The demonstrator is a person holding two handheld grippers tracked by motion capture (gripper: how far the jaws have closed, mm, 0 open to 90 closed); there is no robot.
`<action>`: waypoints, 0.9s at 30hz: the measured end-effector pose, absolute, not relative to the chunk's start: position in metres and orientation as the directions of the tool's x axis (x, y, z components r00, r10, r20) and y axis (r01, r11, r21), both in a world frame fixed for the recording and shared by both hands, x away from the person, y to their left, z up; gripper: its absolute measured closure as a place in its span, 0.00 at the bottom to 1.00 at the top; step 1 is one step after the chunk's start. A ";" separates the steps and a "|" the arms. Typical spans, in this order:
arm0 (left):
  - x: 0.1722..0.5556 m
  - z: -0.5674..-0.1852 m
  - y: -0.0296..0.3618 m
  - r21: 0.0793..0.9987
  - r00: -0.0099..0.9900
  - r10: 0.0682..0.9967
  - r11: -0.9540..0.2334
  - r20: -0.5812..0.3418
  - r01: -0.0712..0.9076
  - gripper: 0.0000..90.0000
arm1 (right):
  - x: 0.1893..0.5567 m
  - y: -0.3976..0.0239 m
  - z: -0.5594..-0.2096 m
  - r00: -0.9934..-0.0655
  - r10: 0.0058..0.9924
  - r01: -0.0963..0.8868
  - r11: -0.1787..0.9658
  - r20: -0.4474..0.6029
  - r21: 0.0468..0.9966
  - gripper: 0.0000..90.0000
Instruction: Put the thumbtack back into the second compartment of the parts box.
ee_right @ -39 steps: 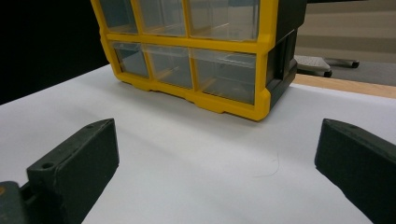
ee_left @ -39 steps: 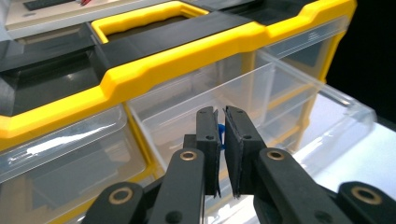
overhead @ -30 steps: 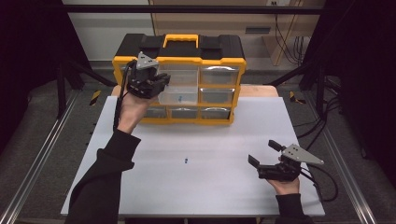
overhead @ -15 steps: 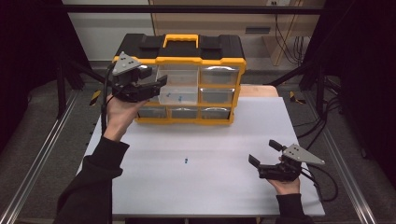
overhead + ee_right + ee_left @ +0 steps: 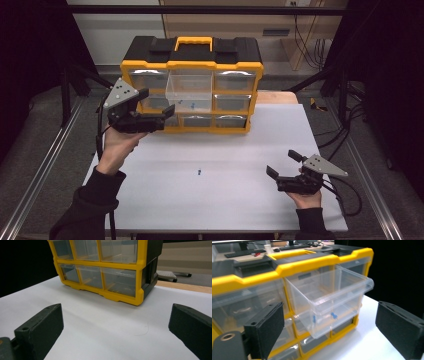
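Yellow and black organizer box (image 5: 192,65) stands at the far edge of the white table (image 5: 220,195), rows of clear drawers facing the person. Middle drawer of the top row (image 5: 190,92) is pulled out toward the person, sticking well past the box front; other drawers look pushed in. Two small blue pins (image 5: 333,315) lie on the floor of the open drawer, near its front wall, close to each other. One more small blue pin (image 5: 198,173) sits alone on the table, roughly centre, well apart from both hands.

Left gripper (image 5: 156,106) held up off the table at the left front corner of the box, jaws spread wide apart, nothing between them, pointing right toward the open drawer. In the left gripper view the drawer front sits between and beyond the two black jaws, not touching either. Left hand (image 5: 114,146) grips it from below, dark sleeve (image 5: 85,205) coming in from bottom left.

Right gripper (image 5: 284,165) low over the table near the right front, jaws also wide apart and empty, aimed left and toward the box. Right hand (image 5: 305,197) under it, cable (image 5: 350,192) looping off to the right. Right gripper view: bare table between the jaws, lower right corner of the box beyond
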State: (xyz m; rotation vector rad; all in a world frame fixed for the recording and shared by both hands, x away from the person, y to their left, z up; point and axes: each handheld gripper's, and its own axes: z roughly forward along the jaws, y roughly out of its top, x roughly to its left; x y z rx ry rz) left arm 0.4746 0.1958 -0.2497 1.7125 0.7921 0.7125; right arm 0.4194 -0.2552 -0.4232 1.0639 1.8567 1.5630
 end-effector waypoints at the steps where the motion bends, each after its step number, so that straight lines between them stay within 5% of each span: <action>1: 0.473 -0.253 0.196 0.965 0.605 0.793 -0.212 0.076 0.156 0.07 | 0.419 -0.255 -0.423 -0.578 0.807 0.254 0.038 0.120 0.966 0.01; 27: 0.469 -0.370 0.166 0.926 0.653 0.758 -0.243 -0.006 0.290 0.05 | 0.421 -0.254 -0.424 -0.581 0.807 0.250 0.049 0.110 0.967 0.01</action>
